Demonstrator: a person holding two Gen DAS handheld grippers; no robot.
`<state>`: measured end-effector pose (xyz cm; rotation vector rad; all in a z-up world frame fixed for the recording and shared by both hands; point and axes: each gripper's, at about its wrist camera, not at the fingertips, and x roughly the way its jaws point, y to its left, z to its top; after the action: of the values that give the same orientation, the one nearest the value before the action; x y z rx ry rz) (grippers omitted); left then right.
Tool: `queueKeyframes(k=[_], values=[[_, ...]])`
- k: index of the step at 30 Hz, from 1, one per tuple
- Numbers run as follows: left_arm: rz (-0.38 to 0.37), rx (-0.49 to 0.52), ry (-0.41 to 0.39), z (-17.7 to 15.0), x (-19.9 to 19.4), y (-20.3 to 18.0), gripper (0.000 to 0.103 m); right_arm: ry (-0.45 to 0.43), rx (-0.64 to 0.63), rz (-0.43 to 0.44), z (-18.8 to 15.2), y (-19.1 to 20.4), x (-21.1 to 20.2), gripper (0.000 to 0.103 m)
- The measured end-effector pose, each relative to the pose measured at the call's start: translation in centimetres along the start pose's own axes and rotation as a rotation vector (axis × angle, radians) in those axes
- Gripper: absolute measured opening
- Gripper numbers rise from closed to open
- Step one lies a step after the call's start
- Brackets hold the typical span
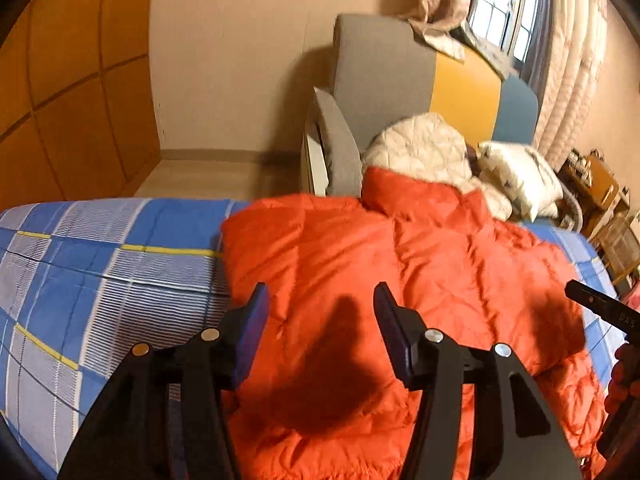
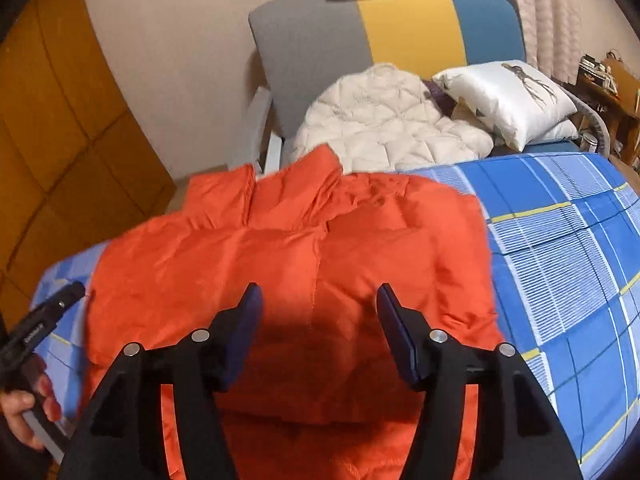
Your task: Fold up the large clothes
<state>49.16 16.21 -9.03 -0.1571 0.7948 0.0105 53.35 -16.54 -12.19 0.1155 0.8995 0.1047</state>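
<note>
An orange puffer jacket (image 1: 400,280) lies on the bed, collar at the far end, sides folded in; it also fills the middle of the right wrist view (image 2: 288,264). My left gripper (image 1: 320,300) is open and empty, held just above the jacket's near left part. My right gripper (image 2: 318,300) is open and empty, above the jacket's near middle. The right gripper's tip shows at the right edge of the left wrist view (image 1: 600,308). The left gripper's tip shows at the left edge of the right wrist view (image 2: 48,312).
The bed has a blue checked cover (image 1: 100,264), also seen on the right (image 2: 568,264). Beyond the jacket lie a white quilted coat (image 2: 384,120) and a white pillow (image 2: 508,100). A grey, yellow and blue headboard (image 2: 360,36) stands behind them.
</note>
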Motion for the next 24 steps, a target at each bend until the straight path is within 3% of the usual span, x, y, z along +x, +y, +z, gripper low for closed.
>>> queueKeyframes(k=[4,17,21,24], values=[[0.001,-0.002,0.058,-1.3,2.1,0.1,0.053,0.035,0.000,-0.030,-0.7,-0.7,1.7,0.059],[0.016,-0.044,0.107,-3.6,4.6,0.7,0.055,0.092,0.016,-0.073,-1.7,-2.0,5.5,0.059],[0.066,-0.037,0.085,-3.7,3.0,0.2,0.054,0.100,0.008,-0.083,-1.5,-1.7,5.4,0.059],[0.081,-0.019,0.031,-3.9,0.5,-0.1,0.060,0.094,0.004,-0.090,-1.5,-1.6,4.8,0.061]])
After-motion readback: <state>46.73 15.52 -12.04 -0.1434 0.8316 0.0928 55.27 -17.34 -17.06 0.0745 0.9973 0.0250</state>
